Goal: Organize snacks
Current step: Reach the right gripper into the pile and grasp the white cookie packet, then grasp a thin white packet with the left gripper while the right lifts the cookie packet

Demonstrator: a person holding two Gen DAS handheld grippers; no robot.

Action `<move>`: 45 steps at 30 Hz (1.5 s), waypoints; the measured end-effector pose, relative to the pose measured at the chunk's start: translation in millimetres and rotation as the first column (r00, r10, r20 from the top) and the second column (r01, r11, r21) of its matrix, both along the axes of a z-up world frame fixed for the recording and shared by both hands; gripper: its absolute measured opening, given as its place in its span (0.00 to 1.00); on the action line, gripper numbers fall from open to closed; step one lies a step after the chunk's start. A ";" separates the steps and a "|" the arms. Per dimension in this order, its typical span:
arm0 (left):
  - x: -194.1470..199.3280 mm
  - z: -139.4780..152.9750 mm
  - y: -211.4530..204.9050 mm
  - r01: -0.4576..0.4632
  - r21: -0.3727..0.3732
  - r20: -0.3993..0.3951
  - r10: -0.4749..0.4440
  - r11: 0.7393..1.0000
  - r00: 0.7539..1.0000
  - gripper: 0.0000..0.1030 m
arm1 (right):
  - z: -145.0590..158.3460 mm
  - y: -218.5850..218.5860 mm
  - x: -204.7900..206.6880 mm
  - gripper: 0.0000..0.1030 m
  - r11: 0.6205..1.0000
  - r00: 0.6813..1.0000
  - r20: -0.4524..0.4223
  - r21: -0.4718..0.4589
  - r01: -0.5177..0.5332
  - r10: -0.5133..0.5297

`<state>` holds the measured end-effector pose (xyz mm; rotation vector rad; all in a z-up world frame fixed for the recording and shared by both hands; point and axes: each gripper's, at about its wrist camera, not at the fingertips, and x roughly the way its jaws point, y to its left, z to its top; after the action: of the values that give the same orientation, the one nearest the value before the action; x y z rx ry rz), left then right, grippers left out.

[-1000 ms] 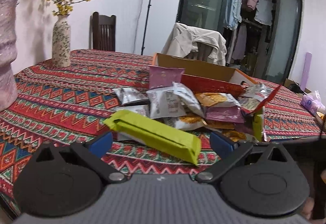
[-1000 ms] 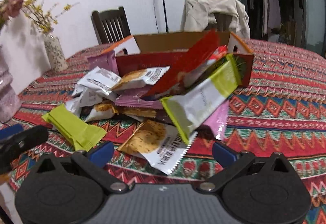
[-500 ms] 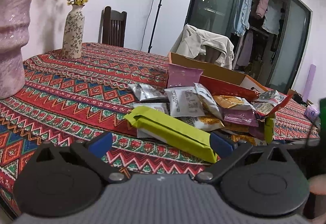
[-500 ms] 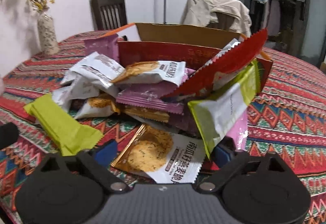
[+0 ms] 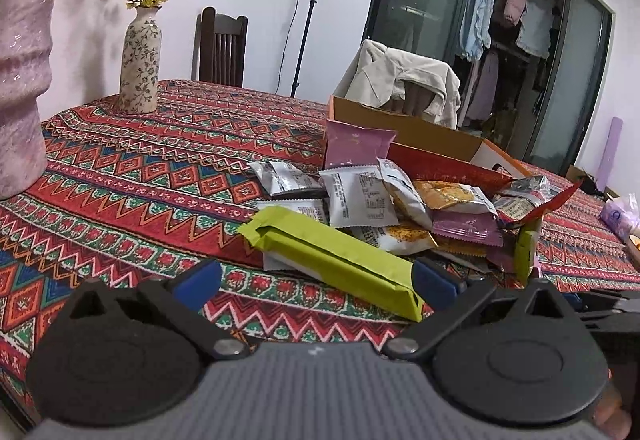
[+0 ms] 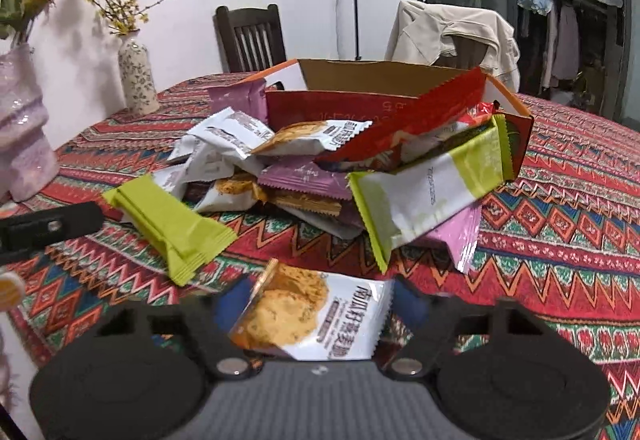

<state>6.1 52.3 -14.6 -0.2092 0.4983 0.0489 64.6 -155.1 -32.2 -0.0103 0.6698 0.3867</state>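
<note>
On the bench [image 6: 560, 208] under its zigzag-patterned cloth, the right hand-held gripper [image 6: 316, 304] is closing around a white-and-orange foil biscuit packet [image 6: 312, 320] printed in Chinese characters (too blurred to read). The open cardboard box [image 6: 360, 80] behind likely awaits it. The left hand-held gripper [image 5: 316, 276] gapes, empty.

You are working in a home, at a dining table [image 5: 120, 176] that is wearing a bright zigzag cloth. Two vases [image 5: 140, 60] of flowers are standing near the white wall, and a dark wooden chair [image 5: 222, 44] is waiting behind the table. A pale jacket [image 5: 400, 80] is hanging over a second chair. Beyond the glass doors [image 5: 420, 0], laundry [image 5: 476, 12] is drying on a rail. Snack packets [image 5: 360, 196] are lying spilled beside a cardboard box [image 5: 404, 124].
</note>
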 end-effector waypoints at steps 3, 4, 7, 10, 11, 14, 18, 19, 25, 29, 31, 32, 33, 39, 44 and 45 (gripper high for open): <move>0.5 3.0 -5.6 0.005 -0.004 -0.006 -0.005 1.000 1.000 1.00 | 1.3 -4.5 -5.4 0.68 1.000 1.000 0.002 0.008 -0.008 0.008; -0.2 3.8 -7.8 0.008 -0.002 -0.006 -0.008 1.000 1.000 1.00 | 1.8 -6.0 -6.8 0.68 1.000 1.000 0.002 0.009 -0.012 0.012; -3.4 5.4 -14.8 0.016 0.008 -0.003 -0.016 1.000 1.000 1.00 | 1.4 -5.4 -9.4 0.83 0.999 0.999 -0.010 -0.001 -0.035 0.035; -6.0 5.9 -18.2 0.021 0.008 -0.001 -0.021 1.000 1.000 1.00 | -2.5 1.2 -10.1 0.91 0.997 0.997 -0.019 -0.003 -0.075 0.075; -6.5 5.6 -18.9 0.019 0.011 -0.004 -0.019 1.000 1.000 1.00 | -5.1 4.7 -10.8 0.91 0.996 0.996 -0.019 -0.019 -0.086 0.086; -7.3 5.1 -18.6 0.008 0.017 -0.011 -0.008 1.000 1.000 1.00 | -11.8 14.2 -21.4 0.91 0.991 0.994 0.051 -0.099 -0.095 0.100; -8.9 4.8 -15.5 -0.004 0.012 -0.012 0.004 1.000 1.000 1.00 | -11.8 10.6 -25.6 0.86 0.990 0.991 0.067 -0.082 -0.115 0.120; -9.2 4.7 -14.8 -0.005 0.010 -0.011 0.005 1.000 1.000 1.00 | -11.3 10.7 -26.3 0.84 0.989 0.989 0.071 -0.086 -0.123 0.129; -2.9 3.3 -11.6 -0.001 -0.010 -0.027 0.001 1.000 1.000 1.00 | -8.9 2.6 -25.7 0.75 0.990 0.988 0.073 -0.045 -0.131 0.134; -0.3 5.3 -14.0 0.005 -0.014 -0.031 -0.006 1.000 0.999 1.00 | -8.4 -5.3 -27.8 0.74 0.992 0.989 0.073 -0.012 -0.126 0.127; 1.2 7.2 -16.5 0.013 -0.008 -0.023 -0.013 1.000 1.000 1.00 | -4.8 -9.7 -26.7 0.72 0.993 0.990 0.077 0.006 -0.117 0.116; 3.6 8.4 -18.0 0.018 -0.003 -0.021 -0.018 1.000 1.000 1.00 | -1.1 -12.1 -26.2 0.71 0.994 0.991 0.084 0.011 -0.110 0.109; 6.5 10.2 -19.7 0.024 0.005 -0.020 -0.023 1.000 1.000 1.00 | 2.6 -14.2 -26.3 0.71 0.994 0.990 0.096 0.016 -0.104 0.102; 32.5 22.0 -29.8 0.020 0.071 -0.019 -0.019 0.997 1.000 1.00 | 22.8 -38.5 -26.8 0.71 0.998 0.984 0.177 0.043 -0.044 0.036; 65.4 31.2 -36.6 0.011 0.114 -0.019 -0.009 0.993 1.000 1.00 | 30.7 -61.9 -17.8 0.71 0.998 0.979 0.201 0.062 0.010 -0.022; 73.7 33.1 -39.1 0.007 0.124 -0.018 -0.005 0.992 1.000 1.00 | 31.9 -66.7 -14.8 0.71 0.997 0.979 0.203 0.070 0.018 -0.032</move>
<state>79.8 13.2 18.5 -0.0858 0.5121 0.0754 49.9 -221.8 -0.3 0.0232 0.4531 0.3779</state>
